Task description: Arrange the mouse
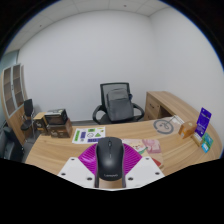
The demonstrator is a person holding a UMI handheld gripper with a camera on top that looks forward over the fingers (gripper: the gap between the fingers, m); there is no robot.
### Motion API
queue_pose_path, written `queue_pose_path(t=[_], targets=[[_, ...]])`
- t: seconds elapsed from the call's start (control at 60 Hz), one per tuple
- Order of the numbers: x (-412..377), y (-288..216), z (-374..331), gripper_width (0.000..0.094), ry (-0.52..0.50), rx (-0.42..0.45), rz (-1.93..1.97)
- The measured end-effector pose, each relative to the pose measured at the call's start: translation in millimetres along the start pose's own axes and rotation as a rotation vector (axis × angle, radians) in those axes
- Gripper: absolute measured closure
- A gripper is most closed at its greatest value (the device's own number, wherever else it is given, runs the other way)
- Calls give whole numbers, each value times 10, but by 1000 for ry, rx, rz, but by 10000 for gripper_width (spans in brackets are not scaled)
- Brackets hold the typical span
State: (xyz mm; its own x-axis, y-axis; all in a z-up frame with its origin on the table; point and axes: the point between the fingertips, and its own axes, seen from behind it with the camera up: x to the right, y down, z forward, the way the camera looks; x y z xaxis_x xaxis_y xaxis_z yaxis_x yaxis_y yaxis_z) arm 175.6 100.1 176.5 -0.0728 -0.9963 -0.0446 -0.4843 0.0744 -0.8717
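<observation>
A black computer mouse [109,160] sits between my gripper's [110,163] two fingers, its scroll wheel pointing away from me. The magenta pads [84,160] press against both of its sides. The mouse is held above the near edge of a wooden desk [60,148]. The gripper is shut on the mouse.
On the desk lie a colourful leaflet [88,133], a pink booklet [150,146], a round grey object [164,126], a purple box [204,121] and a teal item [207,143]. A black office chair [118,102] stands behind the desk. A shelf [13,92] and dark boxes [52,123] are at the left.
</observation>
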Motion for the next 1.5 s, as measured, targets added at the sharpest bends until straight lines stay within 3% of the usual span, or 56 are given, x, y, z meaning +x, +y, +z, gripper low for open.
queue_pose_path(t=[0.117, 0.25, 0.6, 0.8, 0.867, 0.95, 0.983, 1.0, 1.033, 1.117, 1.283, 1.5], targets=[[596, -394, 365, 635, 105, 43, -3], [1036, -283, 845, 634, 153, 8, 13], [1209, 972, 1544, 631, 126, -185, -16], [1273, 1242, 1626, 620, 153, -215, -5], [1247, 1239, 1638, 578, 144, -216, -4], [1246, 1243, 1619, 327, 139, -226, -4], [1272, 1216, 1581, 103, 149, -226, -6], [1290, 1183, 1556, 55, 155, -220, -7], [1322, 1098, 1483, 105, 166, -203, -8], [1259, 890, 1214, 61, 144, -178, -9], [1085, 550, 163, 66, 110, -136, -38], [896, 826, -1320, 68, 49, -171, -40]])
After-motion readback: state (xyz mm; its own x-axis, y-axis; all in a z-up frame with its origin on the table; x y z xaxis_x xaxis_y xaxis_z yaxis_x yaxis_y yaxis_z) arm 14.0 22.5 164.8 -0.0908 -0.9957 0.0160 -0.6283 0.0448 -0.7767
